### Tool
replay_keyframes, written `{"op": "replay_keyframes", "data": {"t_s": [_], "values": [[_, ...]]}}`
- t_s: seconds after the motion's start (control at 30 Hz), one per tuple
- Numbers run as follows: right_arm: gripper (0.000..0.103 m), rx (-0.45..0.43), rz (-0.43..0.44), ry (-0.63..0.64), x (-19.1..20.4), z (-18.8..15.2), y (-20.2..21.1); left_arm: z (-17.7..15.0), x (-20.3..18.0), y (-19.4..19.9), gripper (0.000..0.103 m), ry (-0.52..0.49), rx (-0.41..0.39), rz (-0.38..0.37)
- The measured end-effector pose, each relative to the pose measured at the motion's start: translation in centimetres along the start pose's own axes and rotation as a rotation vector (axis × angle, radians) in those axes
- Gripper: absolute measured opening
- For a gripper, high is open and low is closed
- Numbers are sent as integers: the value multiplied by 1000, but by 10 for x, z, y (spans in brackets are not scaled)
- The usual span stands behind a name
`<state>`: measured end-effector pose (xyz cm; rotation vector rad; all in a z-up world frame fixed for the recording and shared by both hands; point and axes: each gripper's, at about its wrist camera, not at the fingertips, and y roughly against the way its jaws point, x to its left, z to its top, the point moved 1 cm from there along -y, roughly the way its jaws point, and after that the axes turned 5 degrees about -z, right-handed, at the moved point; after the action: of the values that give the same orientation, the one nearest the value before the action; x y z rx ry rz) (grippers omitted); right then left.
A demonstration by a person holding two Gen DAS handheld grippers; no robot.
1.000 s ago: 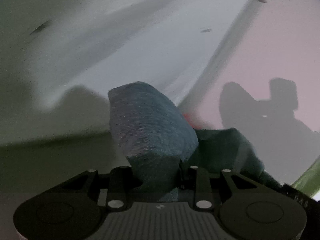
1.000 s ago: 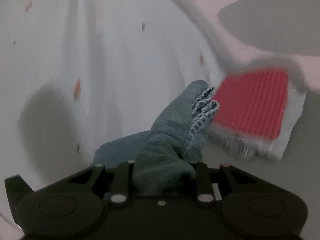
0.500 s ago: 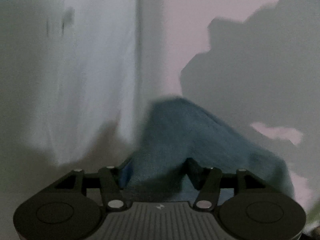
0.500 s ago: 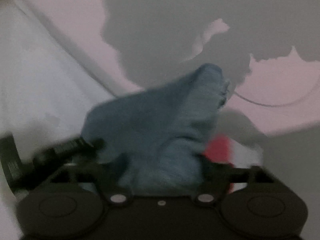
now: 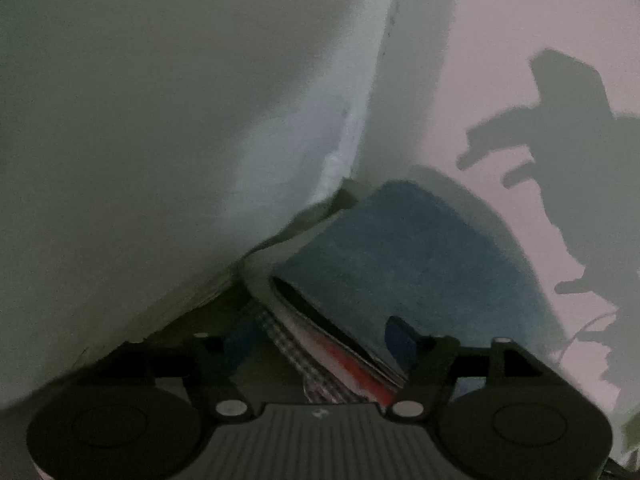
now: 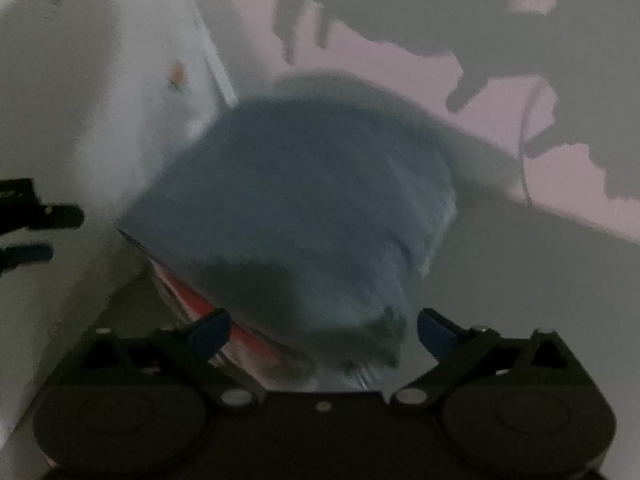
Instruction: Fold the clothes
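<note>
A blue-grey knitted garment (image 5: 404,264) with a red and white striped part (image 5: 344,364) lies folded over on a white sheet. It also shows in the right wrist view (image 6: 312,208), with its red stripe (image 6: 200,304) at the lower left. My left gripper (image 5: 316,344) is open, its jaws spread around the garment's near edge. My right gripper (image 6: 320,328) is open too, its blue pads (image 6: 208,328) apart on either side of the garment's near edge. The left gripper's fingers (image 6: 32,216) show at the left edge of the right wrist view.
A white sheet (image 5: 160,140) with small printed marks (image 6: 176,76) covers the surface to the left. A pale pink wall (image 5: 520,40) stands behind, with dark shadows of the grippers on it. A thin cable (image 6: 524,136) hangs on the wall.
Both grippers have let go of the garment and opened. The garment was held up a second ago and now rests folded on the sheet.
</note>
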<state>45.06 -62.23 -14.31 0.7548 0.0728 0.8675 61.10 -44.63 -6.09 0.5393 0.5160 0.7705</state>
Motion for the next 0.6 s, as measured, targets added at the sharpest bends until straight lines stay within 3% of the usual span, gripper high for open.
{"op": "replay_keyframes", "data": {"t_s": [0.13,0.27,0.47,0.6], "values": [[103,-97,63,59,16,11,41,-7,0,68,84,3,-72,-1],[103,-168,180,131,43,17,100,-19,0,146,90,19,-193,8],[103,-220,340,199,68,0,197,-75,-7,268,99,-66,-365,198],[103,-218,399,252,76,-42,256,-142,-3,345,101,-23,-424,314]]}}
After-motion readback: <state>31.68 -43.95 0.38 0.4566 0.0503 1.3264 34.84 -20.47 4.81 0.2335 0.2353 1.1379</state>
